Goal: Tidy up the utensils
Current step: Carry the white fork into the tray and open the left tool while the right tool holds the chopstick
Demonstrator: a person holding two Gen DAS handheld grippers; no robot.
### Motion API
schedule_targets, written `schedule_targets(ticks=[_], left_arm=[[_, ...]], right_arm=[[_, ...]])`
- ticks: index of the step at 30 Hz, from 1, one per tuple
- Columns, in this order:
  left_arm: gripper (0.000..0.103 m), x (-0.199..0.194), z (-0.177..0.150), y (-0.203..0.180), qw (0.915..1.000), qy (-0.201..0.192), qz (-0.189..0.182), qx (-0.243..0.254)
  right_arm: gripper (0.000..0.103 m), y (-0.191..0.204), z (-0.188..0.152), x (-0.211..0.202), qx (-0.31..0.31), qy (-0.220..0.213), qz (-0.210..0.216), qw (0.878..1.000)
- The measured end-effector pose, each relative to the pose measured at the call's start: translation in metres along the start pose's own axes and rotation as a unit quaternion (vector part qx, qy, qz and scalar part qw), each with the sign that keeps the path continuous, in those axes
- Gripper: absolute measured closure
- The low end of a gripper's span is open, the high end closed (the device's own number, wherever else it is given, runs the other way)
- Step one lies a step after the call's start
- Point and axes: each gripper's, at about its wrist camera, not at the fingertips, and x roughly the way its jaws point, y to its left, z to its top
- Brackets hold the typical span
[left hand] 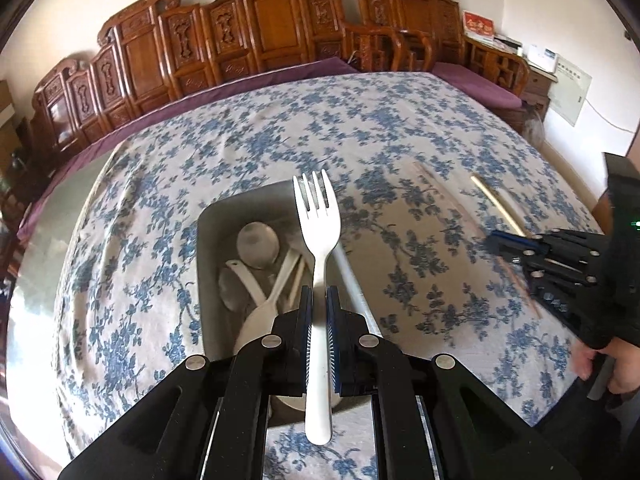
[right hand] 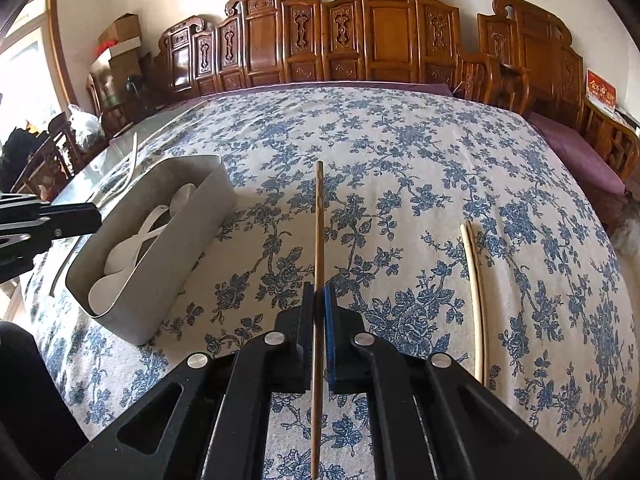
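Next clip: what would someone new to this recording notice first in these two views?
The white plastic fork, clamped in the left gripper directly above the grey rectangular bin of white spoons. Next, the thin brown wooden chopstick pinched in the right gripper over the blue-flowered tablecloth, with a pale chopstick pair lying to its right.

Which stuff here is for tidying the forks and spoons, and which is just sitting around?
For the job:
- white fork, held in the left tongs
- brown chopstick, held in the right tongs
- grey box holding white spoons
- pale chopsticks on the flowered cloth

Just lying about:
- carved wooden bench
- cardboard boxes
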Motion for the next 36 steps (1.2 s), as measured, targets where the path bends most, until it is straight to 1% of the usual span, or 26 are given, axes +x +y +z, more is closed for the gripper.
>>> schedule_targets(ticks=[6,10,22,30,36], left_arm=[[0.096,0.027,-0.001,0.02,0.9994,0.024,0.013,-0.023],[0.097,0.041,0.001,0.026,0.9987,0.035,0.018,-0.033],[0.096,0.069,0.011,0.013,0.998,0.053,0.014,-0.033],[0.096,0.068,0.011,0.015,0.9978,0.054,0.011,-0.036],[0.096,0.05,0.006,0.022,0.9984,0.038,0.011,-0.04]], right_arm=[[0.097,-0.002,0.002,-0.001,0.0,-0.004,0.002,1.0],[0.097,-0.001,0.003,-0.001,0.0,-0.006,0.006,1.0],[0.097,-0.002,0.006,-0.005,0.002,-0.014,0.015,1.0],[0.097,0.0,0.007,-0.006,0.0,-0.016,0.02,1.0],[0.097,0.006,0.008,-0.007,-0.005,-0.016,0.025,1.0]])
